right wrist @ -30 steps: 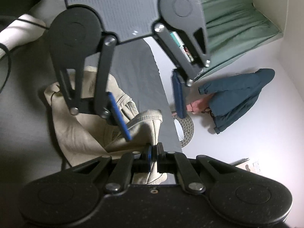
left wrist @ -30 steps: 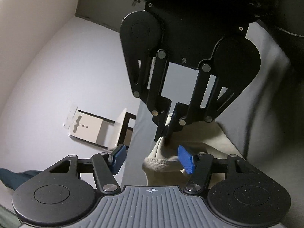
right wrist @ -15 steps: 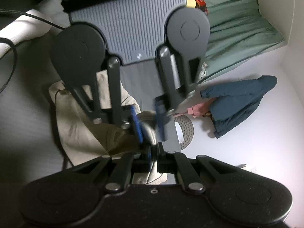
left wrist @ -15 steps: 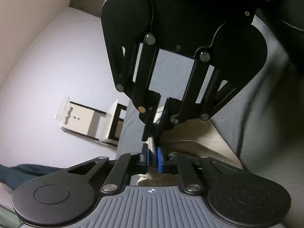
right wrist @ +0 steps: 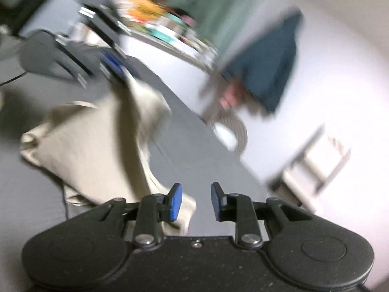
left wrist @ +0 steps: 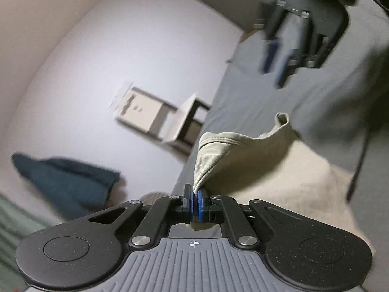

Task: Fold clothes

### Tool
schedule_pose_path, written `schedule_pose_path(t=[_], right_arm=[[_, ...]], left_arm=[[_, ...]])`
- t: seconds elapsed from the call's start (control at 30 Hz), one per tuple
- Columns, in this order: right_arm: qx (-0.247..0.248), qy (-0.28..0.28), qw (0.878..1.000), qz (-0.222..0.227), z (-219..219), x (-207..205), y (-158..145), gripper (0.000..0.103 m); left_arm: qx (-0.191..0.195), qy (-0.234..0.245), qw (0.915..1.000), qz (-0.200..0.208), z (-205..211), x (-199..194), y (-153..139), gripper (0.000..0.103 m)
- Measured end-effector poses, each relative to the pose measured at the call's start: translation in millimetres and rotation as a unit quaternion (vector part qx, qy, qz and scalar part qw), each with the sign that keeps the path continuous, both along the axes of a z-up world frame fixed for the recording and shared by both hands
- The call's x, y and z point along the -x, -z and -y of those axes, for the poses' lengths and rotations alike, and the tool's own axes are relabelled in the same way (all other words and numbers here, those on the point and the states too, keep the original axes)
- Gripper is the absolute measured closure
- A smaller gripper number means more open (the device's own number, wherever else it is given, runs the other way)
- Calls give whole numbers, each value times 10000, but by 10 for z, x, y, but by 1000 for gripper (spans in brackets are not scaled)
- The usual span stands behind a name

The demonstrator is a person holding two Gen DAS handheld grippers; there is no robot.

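Observation:
A beige garment (left wrist: 279,170) lies on a grey surface (left wrist: 243,102). My left gripper (left wrist: 194,203) is shut on its ribbed hem, lifting that corner off the surface. In the left wrist view my right gripper (left wrist: 277,58) hangs blurred at the upper right, apart from the cloth. In the right wrist view the right gripper (right wrist: 193,203) has its jaws opening with nothing between the blue pads; the beige garment (right wrist: 97,143) lies to its left. The left gripper (right wrist: 114,67) shows there too, blurred, pinching the cloth's raised tip.
A dark teal garment (left wrist: 70,182) lies on the white floor (left wrist: 121,48), beside a pale box (left wrist: 150,116). The right wrist view shows green curtains (right wrist: 231,7), a cluttered shelf (right wrist: 170,31) and a round mat (right wrist: 233,133) past the grey surface's edge.
My left gripper closed on the beige hem and pulled it up and away. My right gripper let go of the hem, opened and swung away from the left gripper.

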State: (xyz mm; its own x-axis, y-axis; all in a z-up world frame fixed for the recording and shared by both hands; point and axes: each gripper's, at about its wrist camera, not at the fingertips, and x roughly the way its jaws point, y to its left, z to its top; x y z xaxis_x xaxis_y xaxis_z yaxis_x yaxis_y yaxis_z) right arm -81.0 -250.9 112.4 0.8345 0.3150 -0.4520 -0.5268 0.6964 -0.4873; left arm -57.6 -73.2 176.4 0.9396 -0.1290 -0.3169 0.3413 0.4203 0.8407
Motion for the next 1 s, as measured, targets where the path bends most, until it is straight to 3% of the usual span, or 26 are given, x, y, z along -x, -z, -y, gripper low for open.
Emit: schedule_pose_path(t=[0.2, 0.33, 0.43, 0.67, 1.0], right_arm=[[206, 339, 9975, -592, 10, -351, 282, 76], [995, 70, 9948, -214, -182, -502, 434, 76], [1509, -418, 9875, -185, -294, -545, 604, 76], [1710, -696, 9828, -93, -304, -740, 772, 76], [1595, -1671, 9724, -339, -231, -936, 789, 74]], left_arm=[[185, -227, 9995, 78, -267, 46, -63, 99], [157, -142, 9998, 55, -270, -42, -16, 99], [268, -186, 9995, 54, -355, -14, -94, 99], [338, -261, 9991, 8, -437, 45, -88, 99], [203, -190, 9996, -50, -434, 25, -124, 99]])
